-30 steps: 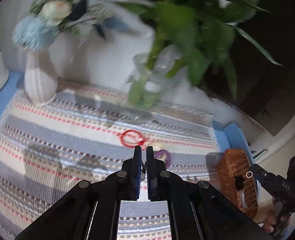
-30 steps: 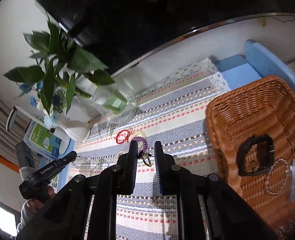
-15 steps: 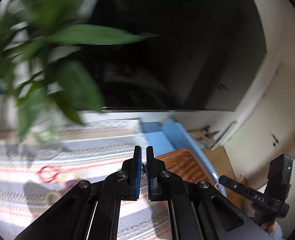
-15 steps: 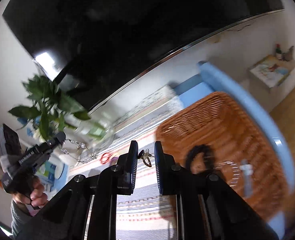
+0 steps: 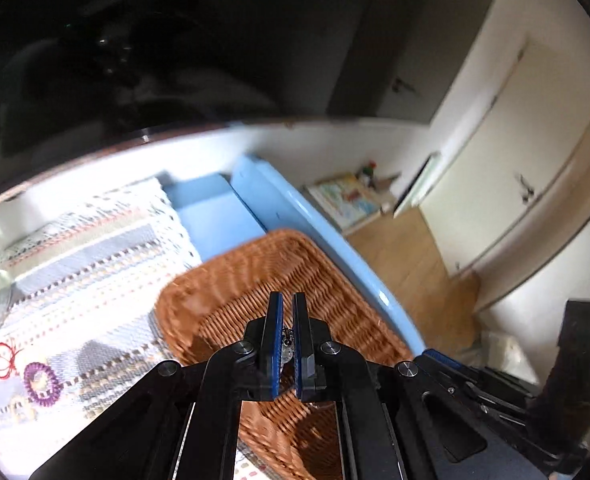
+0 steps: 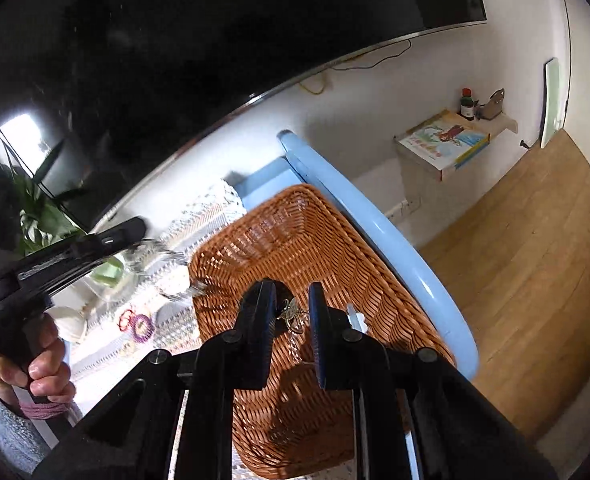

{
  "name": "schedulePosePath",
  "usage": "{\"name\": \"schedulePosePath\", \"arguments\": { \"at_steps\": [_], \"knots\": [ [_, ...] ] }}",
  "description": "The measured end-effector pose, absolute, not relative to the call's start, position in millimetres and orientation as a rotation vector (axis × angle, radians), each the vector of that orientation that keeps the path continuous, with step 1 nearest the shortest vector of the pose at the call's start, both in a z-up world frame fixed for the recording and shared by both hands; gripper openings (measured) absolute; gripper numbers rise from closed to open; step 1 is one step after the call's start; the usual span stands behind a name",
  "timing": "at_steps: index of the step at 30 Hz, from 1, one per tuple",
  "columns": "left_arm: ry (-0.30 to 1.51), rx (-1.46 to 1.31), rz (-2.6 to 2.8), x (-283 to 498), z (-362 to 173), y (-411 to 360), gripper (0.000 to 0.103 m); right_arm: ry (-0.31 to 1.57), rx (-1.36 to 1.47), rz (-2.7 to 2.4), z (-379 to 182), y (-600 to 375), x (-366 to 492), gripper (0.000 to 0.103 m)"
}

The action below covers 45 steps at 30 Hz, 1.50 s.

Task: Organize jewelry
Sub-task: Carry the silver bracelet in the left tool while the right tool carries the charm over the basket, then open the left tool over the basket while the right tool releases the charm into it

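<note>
Left wrist view: we see the purple hair tie (image 5: 43, 384) on the striped cloth (image 5: 95, 264), left of the wicker basket (image 5: 263, 276).
Left claw (image 5: 288, 320): clenched on a silver chain (image 5: 287, 346) above the basket.
Right claw (image 6: 291, 308): grasping a small brass trinket (image 6: 291, 312) over the basket.

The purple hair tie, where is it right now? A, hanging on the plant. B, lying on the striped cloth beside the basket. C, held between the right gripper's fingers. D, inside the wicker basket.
B: the purple hair tie lies on the striped cloth, to the left of the wicker basket in the left wrist view, next to a red cord loop, with neither gripper on it.
</note>
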<state>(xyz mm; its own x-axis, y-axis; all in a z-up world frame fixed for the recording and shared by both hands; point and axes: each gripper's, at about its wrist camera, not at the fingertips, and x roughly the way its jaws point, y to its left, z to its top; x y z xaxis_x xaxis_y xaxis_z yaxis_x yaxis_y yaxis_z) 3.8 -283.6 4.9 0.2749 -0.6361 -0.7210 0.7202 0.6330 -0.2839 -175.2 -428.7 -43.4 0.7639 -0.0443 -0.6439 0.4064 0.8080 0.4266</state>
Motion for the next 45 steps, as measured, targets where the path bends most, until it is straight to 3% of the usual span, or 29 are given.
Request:
{"name": "schedulePosePath", "arguments": {
  "at_steps": [14, 45],
  "knots": [
    [0.977, 0.22, -0.923, -24, -34, -313, 0.004, 0.741, 0.487, -0.314, -64, -414, -158, 0.017],
    [1.011, 0.157, -0.951, -18, -36, -299, 0.004, 0.766, 0.522, -0.312, -68, -418, -151, 0.017]
  ]
}}
